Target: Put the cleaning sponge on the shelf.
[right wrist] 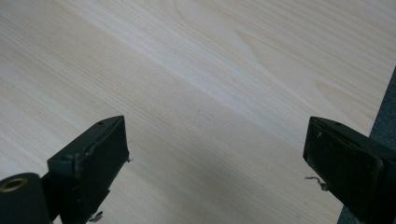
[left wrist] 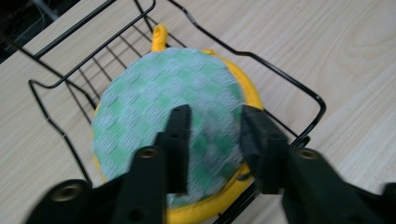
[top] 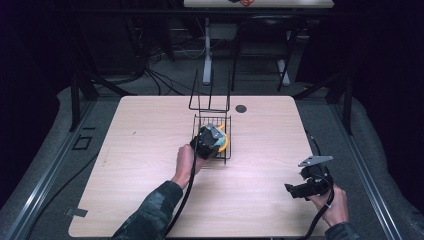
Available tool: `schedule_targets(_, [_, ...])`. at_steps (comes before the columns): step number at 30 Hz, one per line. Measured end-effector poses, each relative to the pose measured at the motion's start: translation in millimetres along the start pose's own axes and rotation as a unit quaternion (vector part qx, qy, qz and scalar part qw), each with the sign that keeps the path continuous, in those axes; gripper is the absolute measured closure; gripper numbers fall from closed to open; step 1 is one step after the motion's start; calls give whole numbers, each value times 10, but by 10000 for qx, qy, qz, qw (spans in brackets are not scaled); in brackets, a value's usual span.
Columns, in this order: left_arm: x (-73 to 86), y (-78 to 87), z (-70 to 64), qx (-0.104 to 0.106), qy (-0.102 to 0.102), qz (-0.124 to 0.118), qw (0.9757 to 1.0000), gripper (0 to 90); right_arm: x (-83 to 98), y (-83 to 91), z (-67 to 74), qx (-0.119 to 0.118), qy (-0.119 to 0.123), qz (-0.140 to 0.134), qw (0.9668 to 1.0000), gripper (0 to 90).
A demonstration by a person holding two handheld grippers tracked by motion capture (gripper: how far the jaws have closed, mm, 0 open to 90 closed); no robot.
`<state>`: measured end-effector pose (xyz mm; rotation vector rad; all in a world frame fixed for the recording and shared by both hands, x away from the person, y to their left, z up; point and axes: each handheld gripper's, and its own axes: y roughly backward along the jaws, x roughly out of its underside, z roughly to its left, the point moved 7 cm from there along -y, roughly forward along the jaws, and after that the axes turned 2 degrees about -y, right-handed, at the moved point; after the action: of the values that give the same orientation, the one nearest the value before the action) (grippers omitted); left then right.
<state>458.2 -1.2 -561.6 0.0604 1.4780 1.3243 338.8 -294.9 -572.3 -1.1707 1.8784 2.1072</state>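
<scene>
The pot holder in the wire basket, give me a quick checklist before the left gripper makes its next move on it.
1. Pot holder lies in the wire basket, green checked side up: ok.
2. Left gripper is over the pot holder, jaws apart with a gap between them: ok.
3. Jaws actually pinching the cloth: cannot tell; the tips overlap it in the left gripper view, but contact is unclear.
4. Basket wires clear of the jaws: ok; the rim passes beside them.
5. Right gripper is open above bare table, out of the way: ok.
6. Basket stands flat on the table: ok in the high view.
</scene>
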Motion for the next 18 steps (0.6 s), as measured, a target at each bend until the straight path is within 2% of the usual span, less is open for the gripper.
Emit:
schedule_targets(3, [43,66,75,23,161,32,9999,429,-1,3,3,-1,-8,-2,10000,61])
schedule_targets(6, [94,141,129,120,333,32,9994,331,-3,5,7,-11,-8,-4,10000,61])
schedule_targets(8, [130,206,165,114,348,26,9993,276,-6,10,11,-10,-3,2,10000,61])
schedule_targets(14, [237,434,276,49,443,-17,9990,169,-8,20,18,-5,-36,19,10000,61])
schedule_targets(18, [317,599,345,35,514,-48,9987,151,-13,27,13,25,-40,-42,10000,60])
